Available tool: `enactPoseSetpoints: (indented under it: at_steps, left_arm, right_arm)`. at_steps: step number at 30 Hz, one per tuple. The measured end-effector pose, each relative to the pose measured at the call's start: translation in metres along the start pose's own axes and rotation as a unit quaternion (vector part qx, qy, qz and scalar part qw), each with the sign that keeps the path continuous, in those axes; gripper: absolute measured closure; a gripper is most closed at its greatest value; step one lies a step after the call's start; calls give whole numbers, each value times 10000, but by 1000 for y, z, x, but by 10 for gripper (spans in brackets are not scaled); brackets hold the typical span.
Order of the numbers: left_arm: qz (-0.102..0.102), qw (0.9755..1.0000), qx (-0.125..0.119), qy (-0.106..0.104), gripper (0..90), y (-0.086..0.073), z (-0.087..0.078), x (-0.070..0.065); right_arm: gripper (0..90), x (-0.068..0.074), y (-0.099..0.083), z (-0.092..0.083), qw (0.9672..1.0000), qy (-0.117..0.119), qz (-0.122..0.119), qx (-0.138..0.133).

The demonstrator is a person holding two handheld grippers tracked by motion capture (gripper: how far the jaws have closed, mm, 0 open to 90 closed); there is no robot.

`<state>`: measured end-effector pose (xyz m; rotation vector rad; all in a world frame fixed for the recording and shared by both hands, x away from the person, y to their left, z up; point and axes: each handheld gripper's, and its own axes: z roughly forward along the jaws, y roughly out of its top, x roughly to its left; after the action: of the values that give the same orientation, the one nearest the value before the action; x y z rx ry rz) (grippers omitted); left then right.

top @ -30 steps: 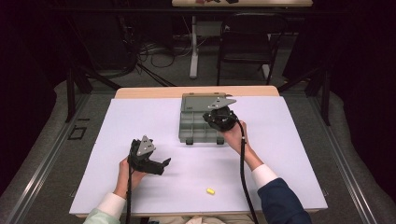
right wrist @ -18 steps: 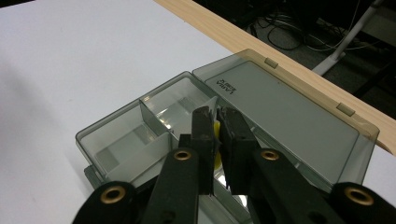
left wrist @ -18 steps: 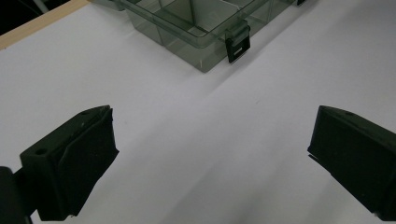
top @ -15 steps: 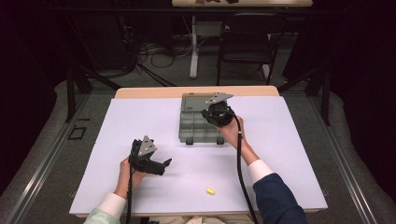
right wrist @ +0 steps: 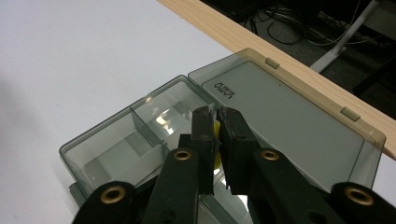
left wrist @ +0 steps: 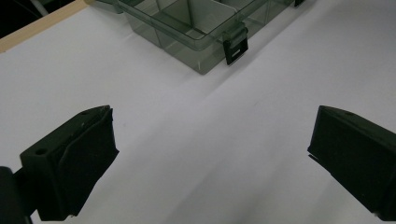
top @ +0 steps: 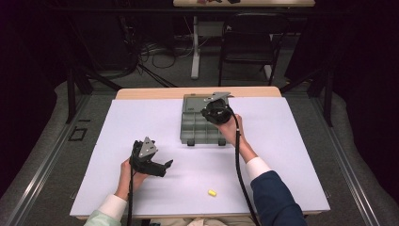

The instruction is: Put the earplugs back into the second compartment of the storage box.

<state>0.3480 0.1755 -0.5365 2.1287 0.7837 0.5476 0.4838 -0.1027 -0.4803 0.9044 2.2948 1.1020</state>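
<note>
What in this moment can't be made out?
- Yellow piece in the right gripper: the jaws cover most of it; shape unclear.
- Organizer box, high view: right hand and gripper hide its right compartments.
- Loose yellow piece, high view: too small to identify.

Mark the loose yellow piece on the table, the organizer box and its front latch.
yellow piece (top: 212, 192), high view, its middle.
organizer box (top: 197, 128), high view, a divider.
front latch (left wrist: 236, 46), left gripper view, the black clasp face.

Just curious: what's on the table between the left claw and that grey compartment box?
Nothing. In the left gripper view, bare white table runs from the open left claw to the compartment box.
</note>
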Motion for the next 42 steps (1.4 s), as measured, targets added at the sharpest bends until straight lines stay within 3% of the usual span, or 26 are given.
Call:
enactPoseSetpoints:
  at_steps: [14,23,32,42]
  left_arm:
    - [4,10000,-13,31,1,0,-1,0]
    - [-2,10000,-17,-7,1,0,0,0]
    - [3,10000,-46,-6,1,0,-1,0]
    - [15,10000,-55,16,1,0,-2,1]
  right_arm:
    - [843,-2,8,11,9999,-40,-17,113]
    - [842,3,8,25,9992,-71,-114,367]
    - [824,8,4,41,9964,-112,-287,795]
    - [744,5,4,36,9974,-69,-194,690]
